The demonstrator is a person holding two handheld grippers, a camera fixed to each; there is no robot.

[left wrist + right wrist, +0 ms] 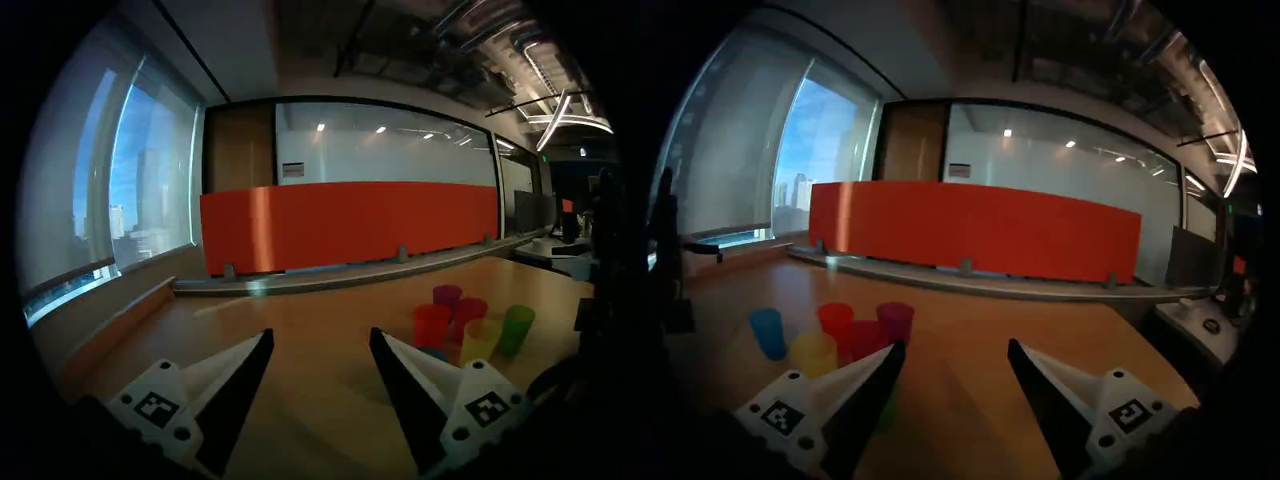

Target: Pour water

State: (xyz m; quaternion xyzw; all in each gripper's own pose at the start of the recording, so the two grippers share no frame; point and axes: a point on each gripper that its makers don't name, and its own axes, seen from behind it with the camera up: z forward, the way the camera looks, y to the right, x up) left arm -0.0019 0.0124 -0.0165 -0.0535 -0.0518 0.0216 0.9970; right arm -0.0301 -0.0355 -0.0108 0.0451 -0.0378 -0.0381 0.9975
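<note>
Where they cluster, 6 cups (470,314) differ in colour.

Left hand-held gripper (322,340) and right hand-held gripper (954,352) both held level, fingers spread, gripping nothing
</note>
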